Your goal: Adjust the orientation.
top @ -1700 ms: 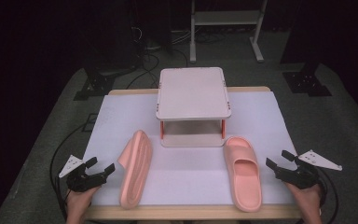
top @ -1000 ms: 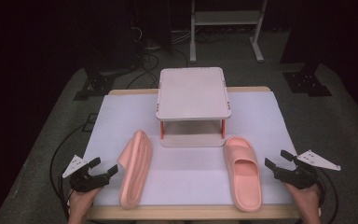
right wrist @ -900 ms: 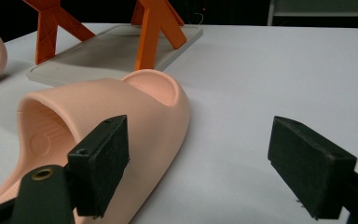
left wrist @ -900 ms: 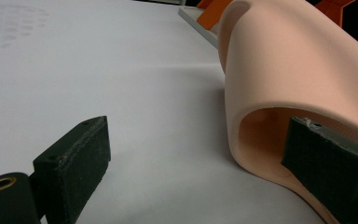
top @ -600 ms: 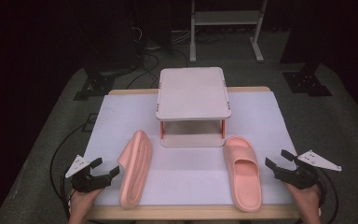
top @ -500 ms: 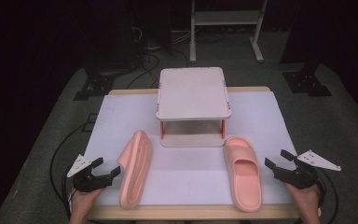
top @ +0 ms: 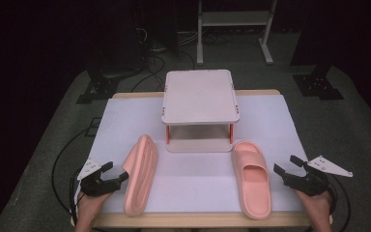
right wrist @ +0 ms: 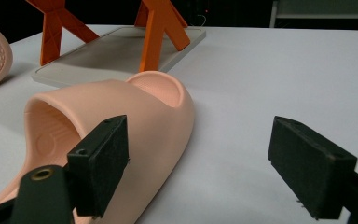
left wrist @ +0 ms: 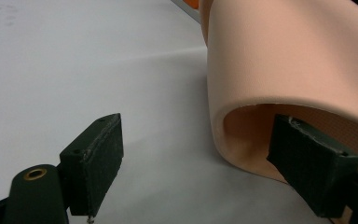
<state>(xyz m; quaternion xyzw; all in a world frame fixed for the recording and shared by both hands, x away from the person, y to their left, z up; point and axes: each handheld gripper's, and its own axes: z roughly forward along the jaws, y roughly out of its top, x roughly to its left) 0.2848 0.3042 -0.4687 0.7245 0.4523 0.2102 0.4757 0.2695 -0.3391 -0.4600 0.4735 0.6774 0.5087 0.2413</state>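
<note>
A pink slipper (top: 141, 174) lies on its side at the table's front left, sole facing left. My left gripper (top: 115, 172) is at its left flank. In the left gripper view the jaws (left wrist: 203, 163) have just been closing. The slipper's strap (left wrist: 289, 60) edge is between them, one pad inside the strap opening and the other still off it. A second pink slipper (top: 252, 179) lies upright at the front right. My right gripper (top: 286, 165) stands open just to its right. In the right gripper view this slipper (right wrist: 135, 107) lies ahead of the open jaws (right wrist: 205, 168).
A two-tier beige rack (top: 200, 94) with orange legs (right wrist: 161, 28) stands at the middle back of the white table cover (top: 270, 125). Cables trail from both grippers over the table's front corners. Dark floor and stands surround the table.
My left gripper has edged right, up to the side-lying slipper. The right gripper and both slippers have stayed where they were.
</note>
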